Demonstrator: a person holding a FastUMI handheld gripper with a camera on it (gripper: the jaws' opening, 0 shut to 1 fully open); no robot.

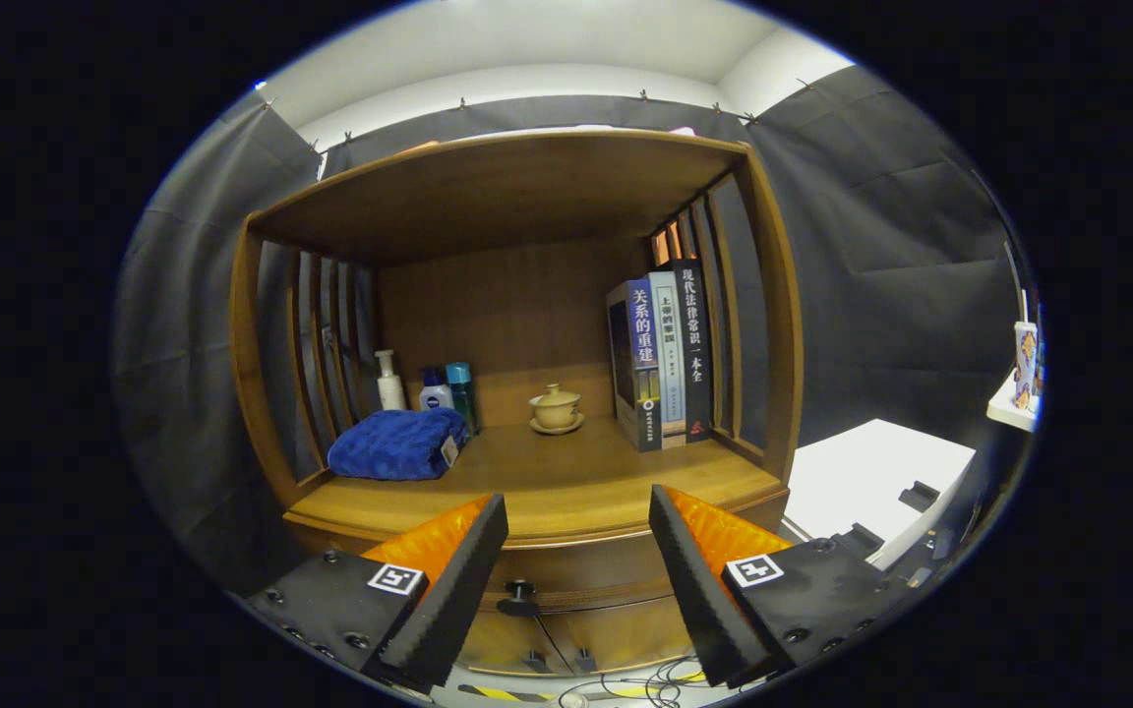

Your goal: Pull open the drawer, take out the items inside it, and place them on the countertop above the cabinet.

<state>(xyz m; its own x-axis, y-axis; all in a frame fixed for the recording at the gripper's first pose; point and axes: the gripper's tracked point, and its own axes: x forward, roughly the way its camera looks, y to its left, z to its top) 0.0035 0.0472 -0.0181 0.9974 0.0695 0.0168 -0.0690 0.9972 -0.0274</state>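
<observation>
A wooden cabinet stands ahead, with its countertop [566, 487] under a shelf hood. Below the countertop's front edge runs the shut drawer [576, 575], with a small dark knob [519, 593] in its middle. My gripper [578, 511] is open, nothing between its fingers. The knob sits just ahead of the fingers, low in the gap and nearer the left one. What lies inside the drawer is hidden.
On the countertop: a folded blue towel [397, 444] at the left, three bottles [426, 386] behind it, a lidded tea cup on a saucer [556, 408] in the middle, upright books [663, 356] at the right. A white table [871, 477] stands right of the cabinet. Cables [645, 683] lie on the floor.
</observation>
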